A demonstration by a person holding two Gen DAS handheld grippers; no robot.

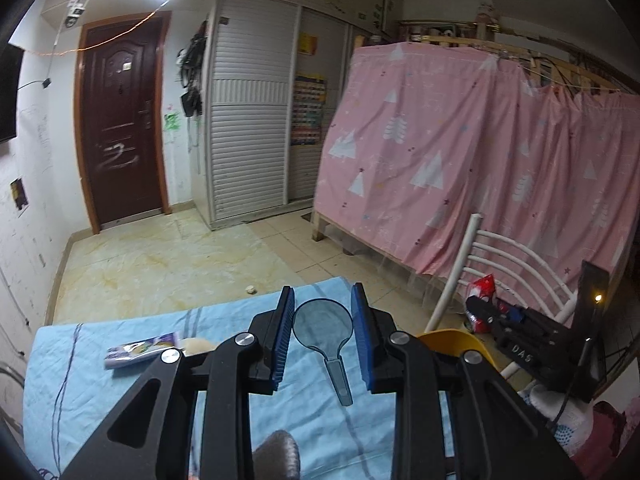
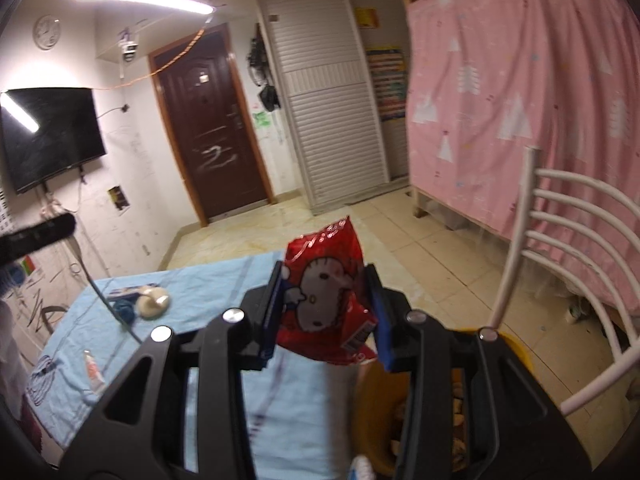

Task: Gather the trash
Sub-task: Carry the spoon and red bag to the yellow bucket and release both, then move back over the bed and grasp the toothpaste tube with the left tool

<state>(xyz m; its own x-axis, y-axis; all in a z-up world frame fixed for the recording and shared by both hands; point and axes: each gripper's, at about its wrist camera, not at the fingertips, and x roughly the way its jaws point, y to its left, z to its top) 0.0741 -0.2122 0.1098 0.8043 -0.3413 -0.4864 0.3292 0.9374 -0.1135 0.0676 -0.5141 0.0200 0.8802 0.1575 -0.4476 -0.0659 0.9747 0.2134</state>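
Crinkly red plastic snack bag [image 2: 326, 312] with white cartoon cat, pinched in right gripper [image 2: 326, 308], left gripper [image 1: 322, 332] squeezing clear grey plastic scoop [image 1: 323, 326].

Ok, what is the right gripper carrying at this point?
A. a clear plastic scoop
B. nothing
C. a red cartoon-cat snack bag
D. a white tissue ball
C: in the right wrist view the right gripper has its blue pads pressed on both sides of the red snack bag, held up above the blue cloth and beside the yellow bin.
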